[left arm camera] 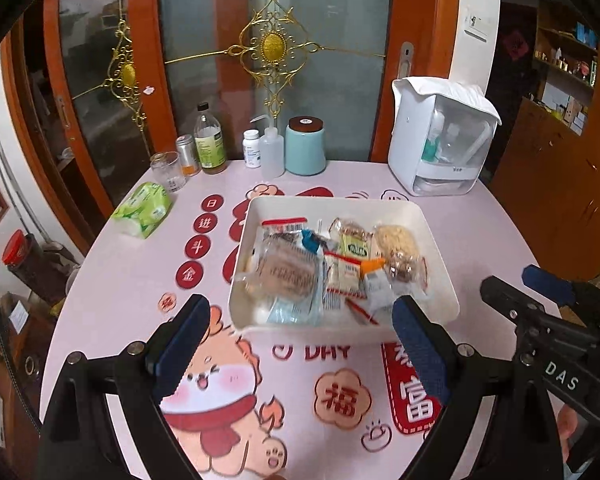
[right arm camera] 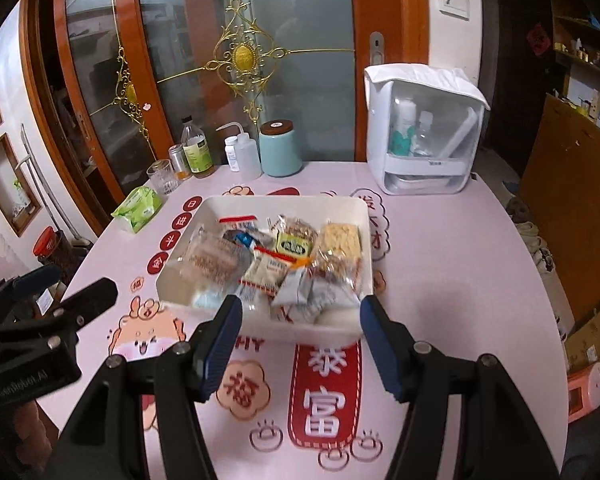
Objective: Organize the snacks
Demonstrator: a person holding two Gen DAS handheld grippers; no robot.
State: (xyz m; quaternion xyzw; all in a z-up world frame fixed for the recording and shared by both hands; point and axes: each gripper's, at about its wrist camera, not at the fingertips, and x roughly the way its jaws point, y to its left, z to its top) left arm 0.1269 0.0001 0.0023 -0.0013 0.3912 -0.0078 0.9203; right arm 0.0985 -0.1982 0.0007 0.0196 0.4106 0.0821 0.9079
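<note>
I see the tray [left arm camera: 342, 204] of snacks [left arm camera: 328, 268] mid-frame, just beyond both spread, empty grippers, left [left arm camera: 300, 354] and right [right arm camera: 298, 346], about equally near.

One white bin [left arm camera: 436, 248], one blue canister [left arm camera: 305, 146], three bottles [left arm camera: 209, 140].

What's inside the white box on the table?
The white box holds wrapped snacks: a green-labelled packet, a pale noodle-like block, a brown biscuit pack. They overlap, so whatever lies underneath is hidden.
</note>
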